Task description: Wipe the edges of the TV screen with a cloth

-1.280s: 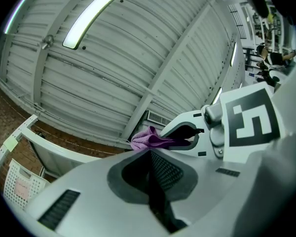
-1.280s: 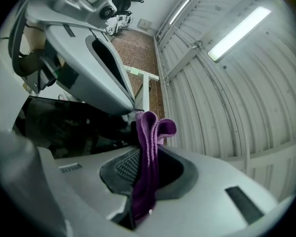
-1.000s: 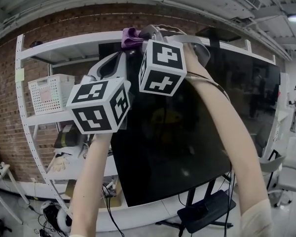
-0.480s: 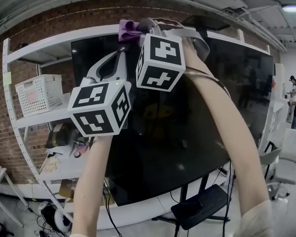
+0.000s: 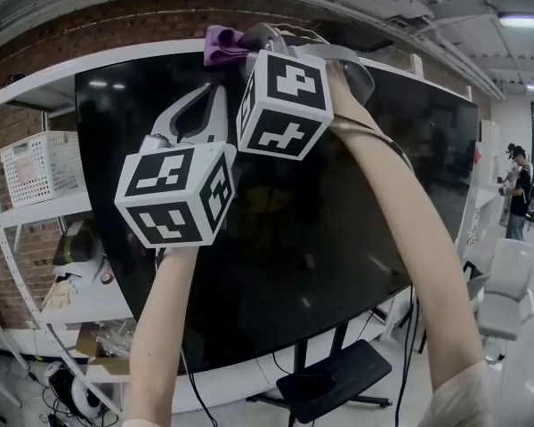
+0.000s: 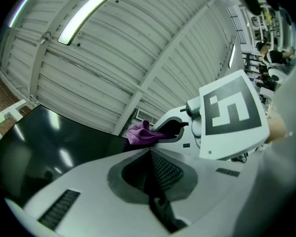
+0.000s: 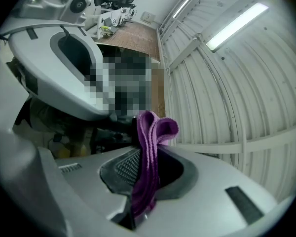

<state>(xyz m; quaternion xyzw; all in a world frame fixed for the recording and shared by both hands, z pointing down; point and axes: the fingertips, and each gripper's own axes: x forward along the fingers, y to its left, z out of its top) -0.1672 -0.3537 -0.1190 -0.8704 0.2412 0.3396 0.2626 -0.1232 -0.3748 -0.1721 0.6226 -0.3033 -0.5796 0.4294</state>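
A large black TV screen (image 5: 338, 221) fills the head view. At its top edge my right gripper (image 5: 246, 44) is shut on a purple cloth (image 5: 219, 44), and the cloth rests on that edge. In the right gripper view the cloth (image 7: 150, 152) is clamped between the jaws of the right gripper (image 7: 147, 158), a folded loop sticking out past them. My left gripper (image 5: 200, 105) points up in front of the screen just below the cloth, jaws shut on nothing. The left gripper view shows the left gripper (image 6: 149, 154), the cloth (image 6: 140, 132) and the screen's top (image 6: 49, 142).
A white shelf rack (image 5: 9, 212) stands left of the TV against a brick wall, with a white basket (image 5: 31, 167) and clutter. The TV stand's dark base (image 5: 329, 381) sits on the floor. A person (image 5: 519, 189) stands far right beside white chairs (image 5: 507, 301).
The right gripper and cloth have slid rightward along the TV's top edge, away from its left corner. The left gripper has kept beside it, and the shelf has shifted left in view.
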